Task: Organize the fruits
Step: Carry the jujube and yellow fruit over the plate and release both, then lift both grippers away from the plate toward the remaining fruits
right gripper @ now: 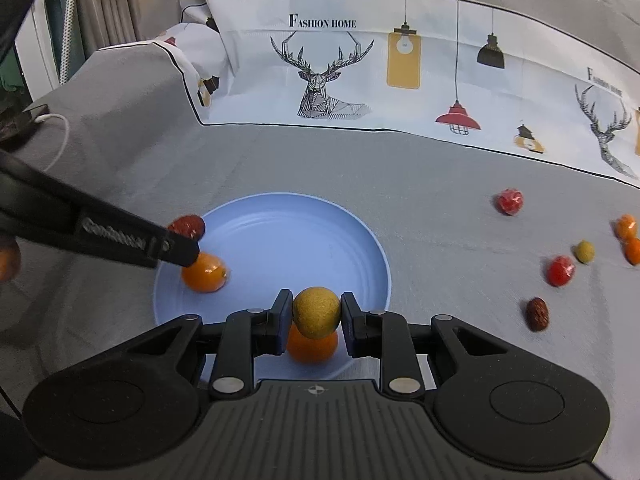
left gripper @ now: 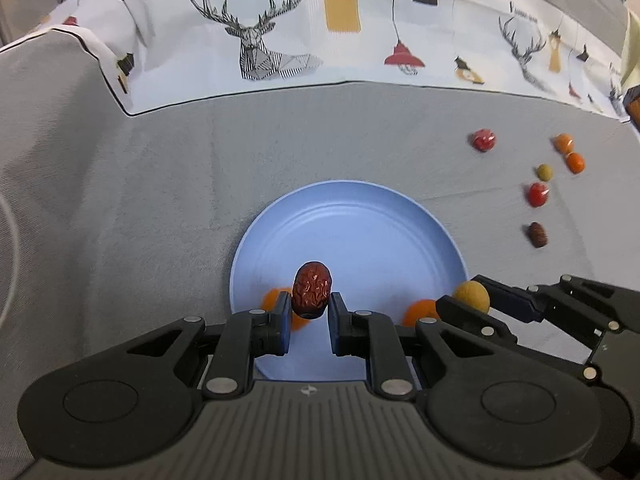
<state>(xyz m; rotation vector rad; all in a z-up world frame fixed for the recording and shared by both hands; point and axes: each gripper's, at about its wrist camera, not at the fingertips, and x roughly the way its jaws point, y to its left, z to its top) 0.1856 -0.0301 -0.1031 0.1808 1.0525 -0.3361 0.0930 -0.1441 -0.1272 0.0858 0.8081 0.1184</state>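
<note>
A light blue plate (left gripper: 360, 216) (right gripper: 280, 224) lies on the grey cloth with two orange fruits in it (right gripper: 204, 273) (right gripper: 313, 347). My left gripper (left gripper: 310, 307) is shut on a wrinkled red date (left gripper: 312, 289), held above the plate's near part. My right gripper (right gripper: 316, 314) is shut on a round yellow-brown fruit (right gripper: 316, 311), over the plate's near rim above one orange fruit. In the right wrist view the left gripper's finger and its date (right gripper: 188, 227) hang at the plate's left side. In the left wrist view the right gripper (left gripper: 466, 300) enters from the right.
Loose fruits lie on the cloth to the right of the plate: two red ones (right gripper: 510, 201) (right gripper: 560, 270), a small yellow one (right gripper: 585, 251), a dark date (right gripper: 537, 313) and two orange ones (right gripper: 626, 227). A printed deer-and-lamp cloth (right gripper: 360, 80) covers the back. A white cable (right gripper: 56, 136) lies far left.
</note>
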